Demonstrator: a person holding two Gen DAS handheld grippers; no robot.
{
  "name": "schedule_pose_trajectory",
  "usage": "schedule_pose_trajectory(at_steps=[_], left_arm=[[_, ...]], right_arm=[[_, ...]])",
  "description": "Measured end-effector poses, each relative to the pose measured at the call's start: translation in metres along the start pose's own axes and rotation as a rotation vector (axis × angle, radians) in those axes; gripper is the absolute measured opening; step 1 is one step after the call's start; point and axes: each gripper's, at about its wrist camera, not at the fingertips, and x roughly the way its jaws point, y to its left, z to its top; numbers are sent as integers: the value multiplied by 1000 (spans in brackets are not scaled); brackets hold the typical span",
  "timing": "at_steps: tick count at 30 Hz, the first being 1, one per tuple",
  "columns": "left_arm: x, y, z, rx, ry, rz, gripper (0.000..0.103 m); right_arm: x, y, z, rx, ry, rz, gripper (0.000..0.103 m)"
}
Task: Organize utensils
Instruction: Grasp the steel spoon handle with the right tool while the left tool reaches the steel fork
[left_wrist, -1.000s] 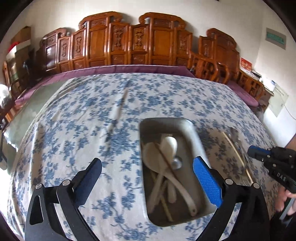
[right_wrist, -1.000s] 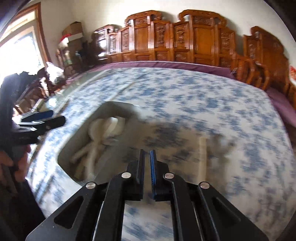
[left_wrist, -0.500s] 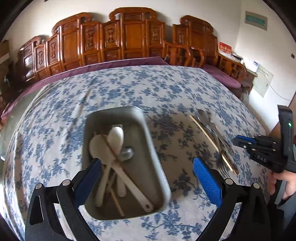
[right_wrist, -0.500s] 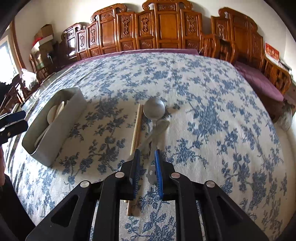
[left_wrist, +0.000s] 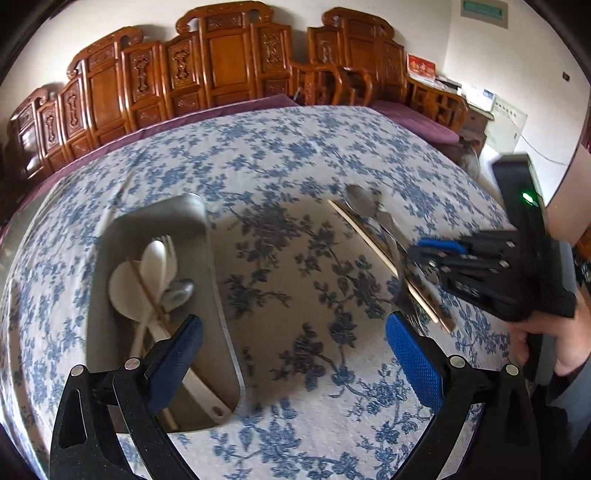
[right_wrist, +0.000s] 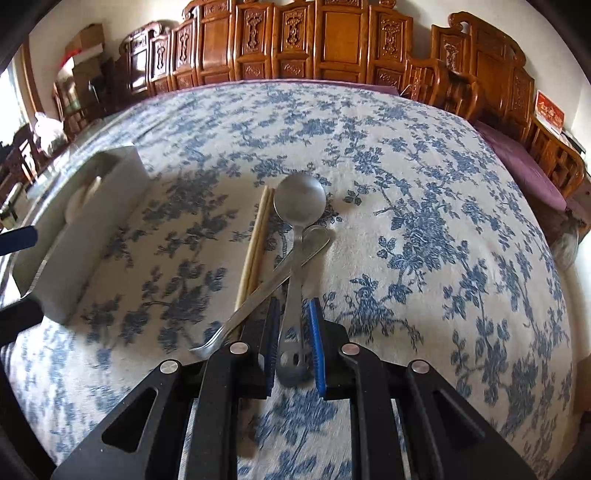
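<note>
Change: half a second ago the right hand-held gripper (right_wrist: 293, 341) had its fingers at the near ends of the loose utensils; now they straddle the handle of the large metal spoon (right_wrist: 298, 206), with a narrow gap on either side.
Meaning for the task: this looks like the start of the next pick-up, the spoon being the piece to go into the grey tray (left_wrist: 155, 229); the grasp is not yet made.
Right hand-held gripper state: partly parted, pads either side of the spoon handle, seemingly not pressing on it.
Right pose: low over the desk (right_wrist: 424, 184), pointing away from the person along the spoon's length, the handle end lying between the fingers.
Left hand-held gripper state: the left hand-held gripper (left_wrist: 295, 345) is spread wide and carries nothing.
Left pose: it hovers above the desk, its left finger (left_wrist: 173, 362) over the tray's near right part, its right finger over bare cloth; a second ago the tray sat further right in its view, so this hand has swung toward the loose pile.
Where the things are: tray at the left, already holding white spoons (left_wrist: 129, 288), a white fork, a chopstick and a small metal spoon; to its right lie the large spoon, a second metal utensil (right_wrist: 273, 280) crossing under it, and a pair of chopsticks (right_wrist: 255, 243) just left of them.
</note>
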Motion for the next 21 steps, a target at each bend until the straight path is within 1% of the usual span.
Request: schedule_pose_trajectory(at_steps=[3, 9, 10, 13, 16, 21], left_arm=[[3, -5, -3, 16, 11, 11, 95], [12, -11, -7, 4, 42, 21, 95], [13, -13, -7, 7, 42, 31, 95], [17, -16, -4, 11, 51, 60, 95], [14, -15, 2, -8, 37, 46, 95], [1, -22, 10, -4, 8, 58, 95]], right_arm=[[6, 2, 6, -24, 1, -13, 18], [9, 1, 9, -39, 5, -9, 18], [8, 1, 8, -44, 8, -5, 10], [5, -4, 7, -28, 16, 12, 10], [-2, -9, 6, -16, -5, 23, 9], [-14, -19, 6, 2, -41, 35, 9]])
